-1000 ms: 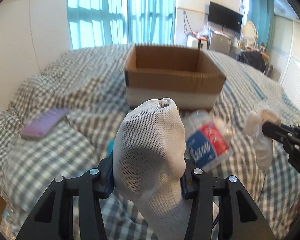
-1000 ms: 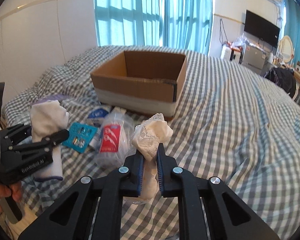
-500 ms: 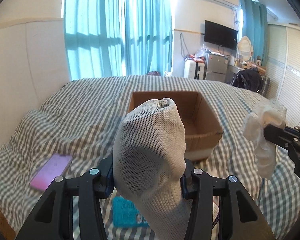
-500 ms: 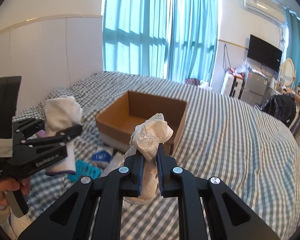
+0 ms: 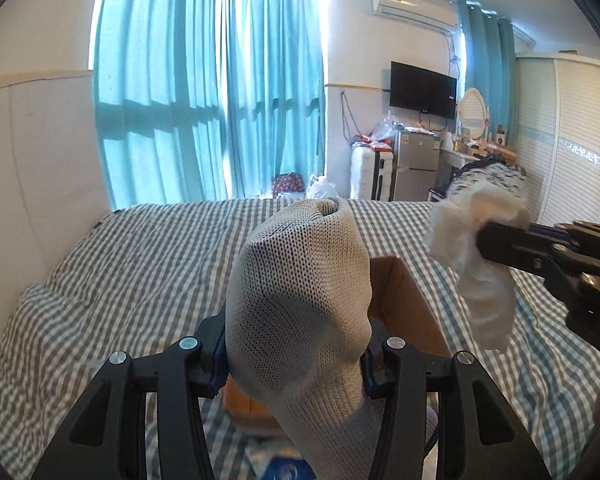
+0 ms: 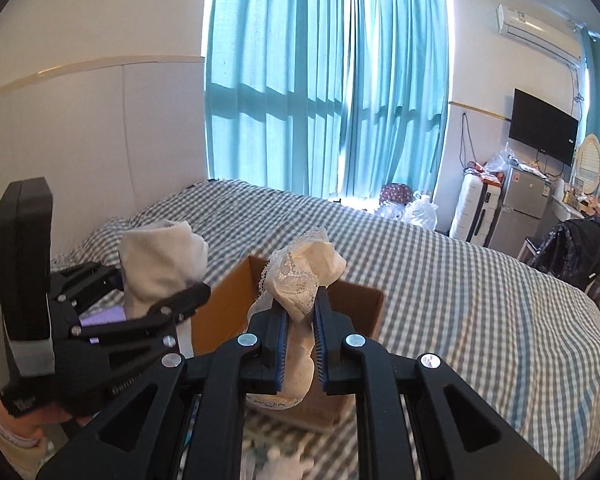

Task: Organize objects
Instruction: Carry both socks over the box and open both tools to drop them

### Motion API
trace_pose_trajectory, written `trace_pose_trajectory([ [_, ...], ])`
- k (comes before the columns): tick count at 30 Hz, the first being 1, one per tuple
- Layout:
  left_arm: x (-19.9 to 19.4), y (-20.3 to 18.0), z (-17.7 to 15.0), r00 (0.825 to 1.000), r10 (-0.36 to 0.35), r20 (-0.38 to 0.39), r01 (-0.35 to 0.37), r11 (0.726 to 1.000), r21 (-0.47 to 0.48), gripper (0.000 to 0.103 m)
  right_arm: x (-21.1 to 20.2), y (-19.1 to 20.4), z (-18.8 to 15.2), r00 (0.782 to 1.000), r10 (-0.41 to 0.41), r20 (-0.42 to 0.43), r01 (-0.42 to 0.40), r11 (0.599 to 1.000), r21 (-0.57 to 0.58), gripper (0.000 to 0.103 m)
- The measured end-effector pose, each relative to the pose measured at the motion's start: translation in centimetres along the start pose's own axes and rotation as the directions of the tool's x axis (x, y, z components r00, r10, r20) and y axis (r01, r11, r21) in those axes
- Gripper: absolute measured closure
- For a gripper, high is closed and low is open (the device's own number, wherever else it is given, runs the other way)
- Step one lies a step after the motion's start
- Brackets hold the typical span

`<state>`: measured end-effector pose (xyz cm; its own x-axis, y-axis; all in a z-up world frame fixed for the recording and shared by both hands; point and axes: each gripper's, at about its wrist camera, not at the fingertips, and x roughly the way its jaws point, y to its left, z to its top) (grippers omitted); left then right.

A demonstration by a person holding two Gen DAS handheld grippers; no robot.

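Knitted grey-white mesh fills the middle of my left wrist view: a sock [image 5: 300,312] stands upright between the fingers of my left gripper [image 5: 296,356], which is clenched on it, its open cuff pointing up and away from me. From my right wrist view the same left gripper [image 6: 156,300] sits off to the left of my right one, with the sock [image 6: 160,260] sticking up out of it.

My right gripper [image 6: 300,320] is clamped on a cream lace-trimmed cloth [image 6: 304,276]; the frilly edge bunches above the fingertips and the rest hangs down between the fingers. In the left wrist view that right gripper [image 5: 488,246] comes in from the right, level with the sock's top, and the cloth [image 5: 480,264] droops below its tips.

Just beyond and below both grippers a cardboard box [image 6: 360,304] rests on the grey-and-white checked bed [image 6: 480,300], its top open. Its brown wall [image 5: 404,304] shows right behind the sock. Both pieces of fabric are held in the air, near the box's closer side; I cannot tell whether either is over the opening.

Far ahead hang teal curtains [image 5: 220,100].
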<state>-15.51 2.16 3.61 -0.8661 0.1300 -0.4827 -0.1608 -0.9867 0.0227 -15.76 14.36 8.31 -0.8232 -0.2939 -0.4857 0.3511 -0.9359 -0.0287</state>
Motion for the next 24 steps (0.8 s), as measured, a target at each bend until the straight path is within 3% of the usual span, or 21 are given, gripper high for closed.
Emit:
trace_pose_trajectory([
  [7,6.3,0.6,0.7,0.999,-0.002,-0.043,0.003,1.000,0.008,0.053,7.0,-1.8,0.9,0.999,0.018,-0.041,-0.017,1.000,0.026,0.092],
  [13,11.0,0.5,-1.0,0.993,0.004,-0.115,-0.001,1.000,0.027,0.053,13.6,-3.5,-0.8,0.992,0.024,-0.120,-0.016,0.998,0.066,0.092],
  [19,14.5,0.3,-2.7,0.982,-0.019,-0.186,0.025,0.999,0.032,0.053,17.3,-5.2,-3.3,0.981,0.031,-0.192,-0.013,0.996,0.092,0.092],
  [24,14.4,0.3,-3.1,0.979,-0.030,-0.202,0.039,0.999,0.038,0.053,18.2,-5.8,-4.8,0.973,0.049,-0.225,-0.024,0.993,0.113,0.092],
])
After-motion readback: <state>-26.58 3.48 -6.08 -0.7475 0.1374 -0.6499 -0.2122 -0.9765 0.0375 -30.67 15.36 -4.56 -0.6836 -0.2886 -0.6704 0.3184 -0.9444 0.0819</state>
